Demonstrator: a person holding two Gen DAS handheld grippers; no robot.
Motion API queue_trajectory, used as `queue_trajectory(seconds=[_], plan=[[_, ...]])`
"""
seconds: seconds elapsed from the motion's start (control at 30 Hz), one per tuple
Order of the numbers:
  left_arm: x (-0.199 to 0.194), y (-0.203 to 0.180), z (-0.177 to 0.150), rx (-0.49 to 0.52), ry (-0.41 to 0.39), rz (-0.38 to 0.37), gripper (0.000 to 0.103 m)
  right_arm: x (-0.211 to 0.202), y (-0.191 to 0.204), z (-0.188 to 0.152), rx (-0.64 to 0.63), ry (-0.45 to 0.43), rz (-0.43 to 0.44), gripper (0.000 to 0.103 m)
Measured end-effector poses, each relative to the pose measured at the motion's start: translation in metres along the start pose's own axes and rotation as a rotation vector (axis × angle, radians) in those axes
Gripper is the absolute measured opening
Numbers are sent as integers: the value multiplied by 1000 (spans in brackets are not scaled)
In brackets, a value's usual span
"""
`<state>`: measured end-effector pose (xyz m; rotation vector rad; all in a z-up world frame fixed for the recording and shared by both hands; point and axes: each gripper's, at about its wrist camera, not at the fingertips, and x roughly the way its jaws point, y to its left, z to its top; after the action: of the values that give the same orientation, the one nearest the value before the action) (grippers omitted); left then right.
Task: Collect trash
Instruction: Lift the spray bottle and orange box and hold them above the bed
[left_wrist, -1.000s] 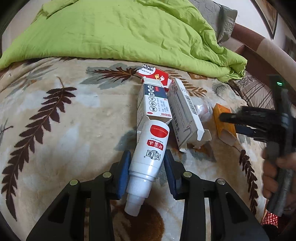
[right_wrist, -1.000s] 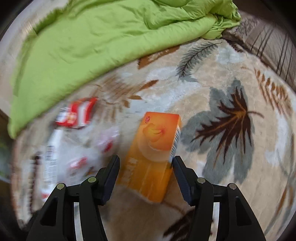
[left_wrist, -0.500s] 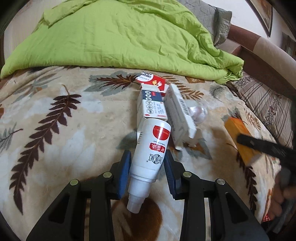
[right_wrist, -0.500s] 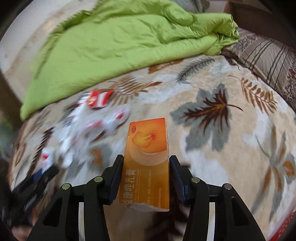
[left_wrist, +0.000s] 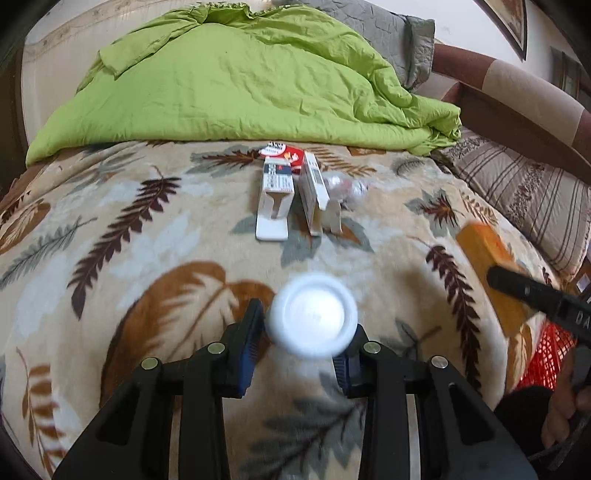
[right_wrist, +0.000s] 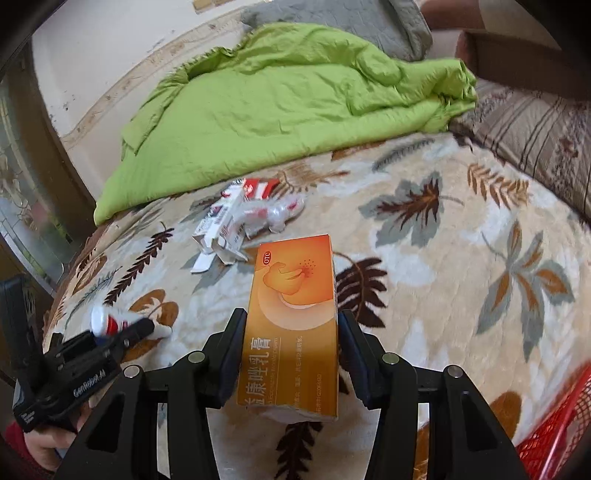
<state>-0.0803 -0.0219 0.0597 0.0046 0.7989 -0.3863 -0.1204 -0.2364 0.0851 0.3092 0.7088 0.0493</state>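
Both jaws are clamped on trash: the left gripper (left_wrist: 308, 354) on a white tube (left_wrist: 311, 320), the right gripper (right_wrist: 291, 352) on an orange box (right_wrist: 293, 328), each lifted clear of the leaf-patterned blanket (right_wrist: 461, 266). Both should be carried level to the red basket (right_wrist: 557, 424) beside the box and released only once over it. "OTC" is read on the box, "GenRobot.AI" on the left gripper
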Motion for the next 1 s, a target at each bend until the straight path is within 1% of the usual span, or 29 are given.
queue_trajectory(seconds=[0.07,0.2,0.3,0.47,0.57,0.63,0.8,0.87,0.9,0.97,1.0], plan=[[-4,-2,-4,1,3,5,29,1,-2,0,1,1,17,54],[-10,-7,-9,11,5,9,29,1,-11,0,45,0,40,54],[-9,-8,-12,9,18,3,29,-1,-13,0,54,-6,37,54],[4,15,-14,-94,106,-49,29,-4,-14,0,51,-16,36,54],[9,25,-20,-137,126,-61,29,-6,-16,0,62,-23,44,54],[13,33,-23,-172,126,-80,29,-5,-15,0,59,-23,45,54],[9,34,-19,-181,102,-108,29,-4,-15,0,58,-22,56,54],[8,31,-17,-162,99,-97,29,-4,-17,0,65,-23,62,54],[10,30,-17,-156,115,-84,29,-4,-17,1,67,-24,65,54],[10,30,-18,-170,142,-85,29,-4,-18,1,69,-24,69,54],[9,30,-19,-174,152,-78,35,-3,-18,1,68,-23,70,54]])
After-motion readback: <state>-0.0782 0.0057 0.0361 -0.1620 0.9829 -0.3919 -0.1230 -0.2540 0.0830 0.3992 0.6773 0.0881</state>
